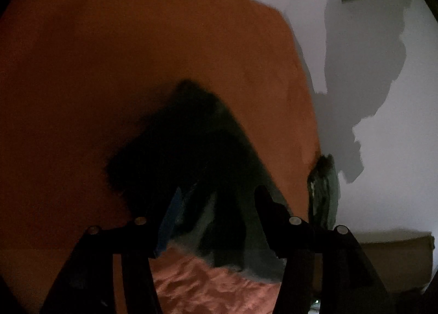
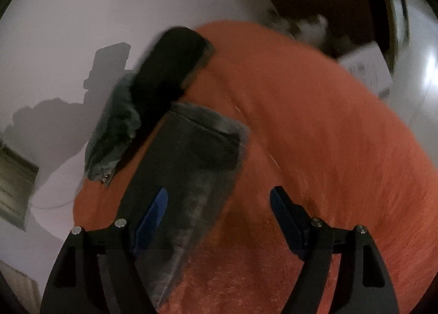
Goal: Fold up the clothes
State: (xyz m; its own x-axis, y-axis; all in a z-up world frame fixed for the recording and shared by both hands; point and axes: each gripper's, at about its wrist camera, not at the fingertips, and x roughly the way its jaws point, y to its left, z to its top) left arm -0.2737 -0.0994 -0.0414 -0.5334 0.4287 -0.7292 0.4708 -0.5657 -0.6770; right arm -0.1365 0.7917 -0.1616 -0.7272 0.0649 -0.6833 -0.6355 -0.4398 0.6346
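The room was dim, and an orange blanket (image 2: 314,136) covered the surface where the clothes lay; whether that was a bed or a counter could not be told. On it lay a dark garment (image 2: 189,166), greyish and folded into a long strip, running from about 11 o'clock down to 6 o'clock in the right wrist view. Its hemmed end sat toward the middle of the blanket. Past that end, at 11 o'clock, lay a black piece (image 2: 172,67), and just beside it at 10 o'clock a crumpled grey-green piece (image 2: 115,133) hung at the blanket's edge; whether these belonged to the same garment was unclear.

The right claw (image 2: 219,199) stood released, its blue-padded fingers (image 2: 153,215) spread wide. The left finger hovered over the dark strip and the right one over bare blanket. Contact with the cloth could not be judged.

From the left wrist the scene was darker. The left claw (image 1: 216,199) was also released, jaws apart, with the dark garment (image 1: 191,150) lying between and beyond them as a black heap on the blanket (image 1: 137,40). At 4 o'clock a small bunch of greenish cloth (image 1: 323,188) showed at the blanket's border. Behind it was a pale wall (image 1: 397,150) carrying a hard-edged shadow (image 1: 356,67).
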